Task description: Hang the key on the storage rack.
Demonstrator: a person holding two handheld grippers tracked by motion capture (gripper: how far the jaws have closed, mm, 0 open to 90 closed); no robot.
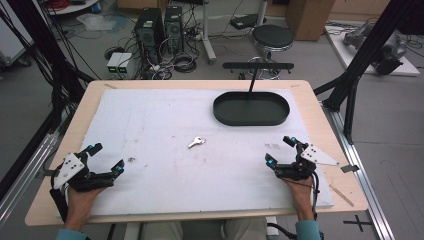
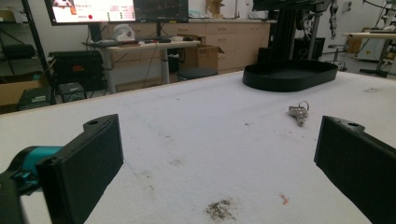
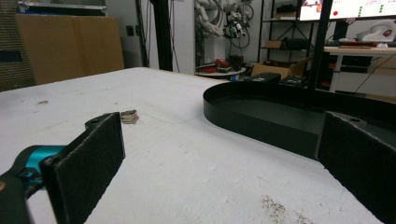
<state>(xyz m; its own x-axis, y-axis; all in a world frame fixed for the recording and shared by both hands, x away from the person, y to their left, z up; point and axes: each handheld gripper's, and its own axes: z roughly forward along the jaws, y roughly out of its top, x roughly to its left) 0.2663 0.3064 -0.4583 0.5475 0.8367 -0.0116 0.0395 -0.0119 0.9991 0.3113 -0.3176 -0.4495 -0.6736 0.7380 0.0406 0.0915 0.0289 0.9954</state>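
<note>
- The left gripper (image 1: 106,156) rests at the near left of the white foam mat (image 1: 165,120), jaws spread wide with nothing between them.
- The right gripper (image 1: 280,150) rests at the near right, jaws equally wide and empty.
- The key (image 1: 196,142) lies flat mid-mat between them, well apart from both.
- The black oval tray (image 1: 250,108) sits beyond it.

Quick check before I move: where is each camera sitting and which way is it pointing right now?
High view: above the person's side, looking forward and down on the table; both forearms, left gripper, right gripper.
Left gripper view: low over the white mat, facing the key and black tray; own open fingers.
Right gripper view: low, facing the tray; own open fingers.
All three share key and tray.
</note>
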